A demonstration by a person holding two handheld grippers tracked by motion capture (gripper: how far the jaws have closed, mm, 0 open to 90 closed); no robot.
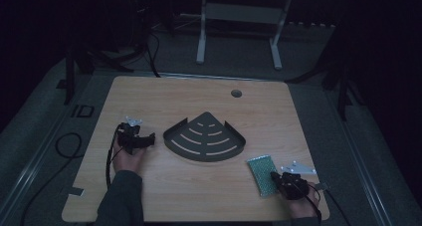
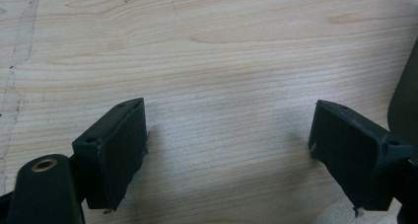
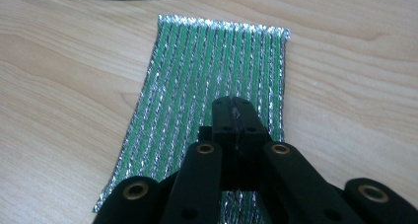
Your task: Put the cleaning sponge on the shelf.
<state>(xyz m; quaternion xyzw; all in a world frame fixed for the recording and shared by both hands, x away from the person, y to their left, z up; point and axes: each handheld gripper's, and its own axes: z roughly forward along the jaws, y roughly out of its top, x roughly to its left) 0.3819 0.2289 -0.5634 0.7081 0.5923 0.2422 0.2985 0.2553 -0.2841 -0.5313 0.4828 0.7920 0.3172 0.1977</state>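
Right gripper [image 3: 231, 116] closed, above green scouring pad [image 3: 207, 81]

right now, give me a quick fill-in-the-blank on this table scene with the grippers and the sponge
1. The right gripper, jaws together, lies over the green and silver ____.
2. The left gripper has its jaws ____, with bare table between them.
3. The dark corner tray lies ____ the two grippers.
4. The sponge lies to the ____ of the tray in the high view.

Missing words: sponge; open; between; right
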